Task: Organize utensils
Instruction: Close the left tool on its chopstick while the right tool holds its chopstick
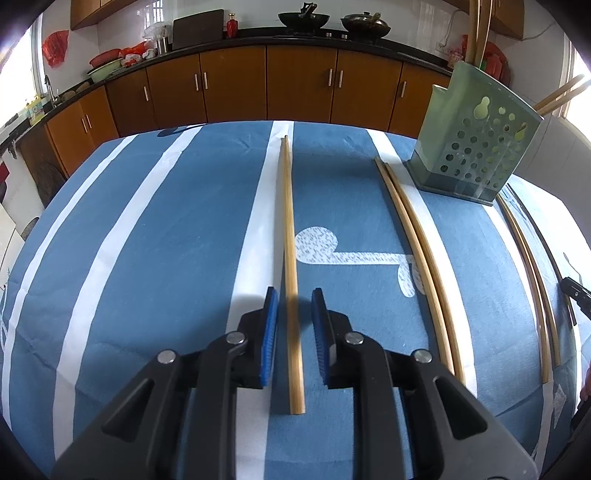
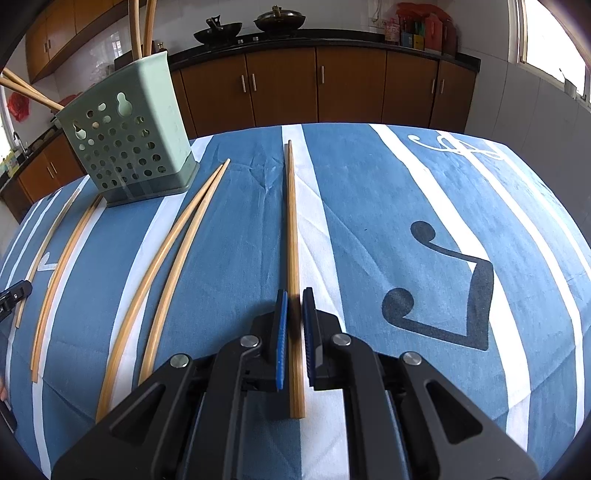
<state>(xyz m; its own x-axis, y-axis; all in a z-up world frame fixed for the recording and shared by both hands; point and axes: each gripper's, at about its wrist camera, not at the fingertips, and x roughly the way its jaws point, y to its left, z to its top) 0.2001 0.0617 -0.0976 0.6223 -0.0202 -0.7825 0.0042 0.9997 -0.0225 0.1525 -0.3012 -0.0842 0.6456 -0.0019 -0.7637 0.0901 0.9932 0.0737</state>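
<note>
Several pairs of bamboo chopsticks lie on a blue-and-white tablecloth (image 1: 166, 240). My left gripper (image 1: 293, 295) is open, its blue pads on either side of one pair (image 1: 290, 236) that lies on the cloth. My right gripper (image 2: 294, 295) has its jaws narrowly apart around another pair (image 2: 293, 236), with small gaps showing. A green perforated utensil holder (image 1: 476, 144) stands at the far right in the left wrist view and at the far left in the right wrist view (image 2: 129, 136); chopsticks stick out of its top.
Two more pairs (image 1: 417, 236) (image 1: 532, 266) lie between the grippers, also in the right wrist view (image 2: 166, 266) (image 2: 59, 273). Brown kitchen cabinets (image 1: 295, 85) and a counter with woks (image 1: 303, 18) stand beyond the table's far edge.
</note>
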